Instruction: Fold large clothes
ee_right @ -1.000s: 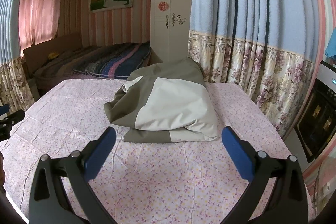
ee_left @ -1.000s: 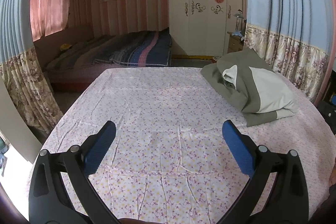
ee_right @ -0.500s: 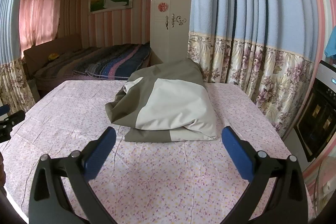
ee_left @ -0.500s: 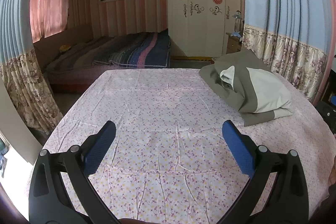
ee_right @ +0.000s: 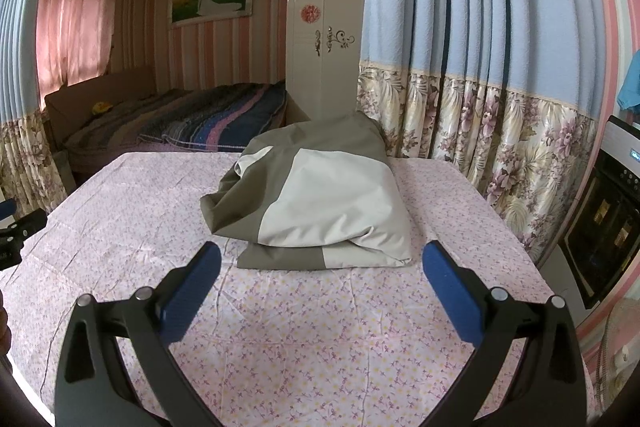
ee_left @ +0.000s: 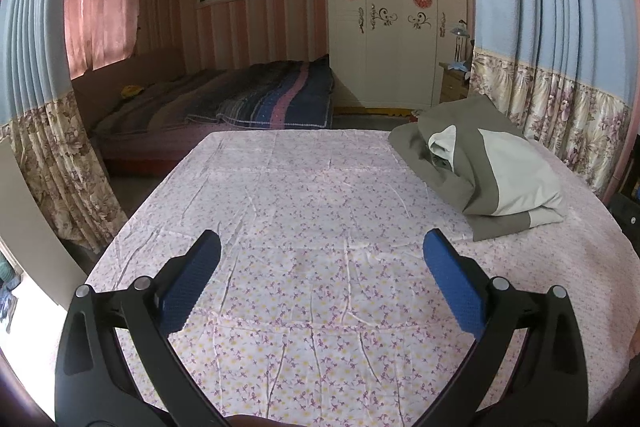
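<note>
A bulky grey and cream garment [ee_right: 320, 203] lies bundled on the floral sheet [ee_right: 320, 327], folded over itself. In the left wrist view the same garment [ee_left: 492, 179] sits at the far right of the surface. My right gripper [ee_right: 320, 259] is open, hovering just in front of the garment's near edge, nothing between its blue pads [ee_right: 448, 287]. My left gripper [ee_left: 320, 247] is open too, over bare sheet [ee_left: 300, 227], well to the left of the garment. The left gripper's tip [ee_right: 16, 231] shows at the left edge of the right wrist view.
Blue and floral curtains [ee_right: 480, 87] hang close behind the garment on the right. A black oven [ee_right: 600, 235] stands at the far right. Beyond the surface are a bed with a striped blanket [ee_left: 256, 103] and a white wardrobe [ee_left: 392, 27].
Both views have shifted only slightly; the garment sits a touch lower and nearer in the right wrist view. Both grippers stay open.
</note>
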{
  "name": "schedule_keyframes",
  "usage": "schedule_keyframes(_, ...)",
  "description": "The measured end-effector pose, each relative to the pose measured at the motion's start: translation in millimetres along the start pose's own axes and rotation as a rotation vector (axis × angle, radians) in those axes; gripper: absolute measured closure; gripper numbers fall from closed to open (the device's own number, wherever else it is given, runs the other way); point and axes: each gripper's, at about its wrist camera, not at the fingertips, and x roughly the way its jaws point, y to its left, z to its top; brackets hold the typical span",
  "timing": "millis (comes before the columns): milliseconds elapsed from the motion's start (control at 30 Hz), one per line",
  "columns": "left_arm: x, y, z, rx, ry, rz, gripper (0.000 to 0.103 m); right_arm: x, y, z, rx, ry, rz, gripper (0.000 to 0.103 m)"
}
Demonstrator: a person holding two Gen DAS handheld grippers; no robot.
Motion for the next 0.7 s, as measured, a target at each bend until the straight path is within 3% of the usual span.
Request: schedule_keyframes(700,-12.1,-10.7,2.5,0.031,-0.060,-0.015,0.003,-4.3,-2.5,-1.9,0.006,-0.002,-0.009,0.002)
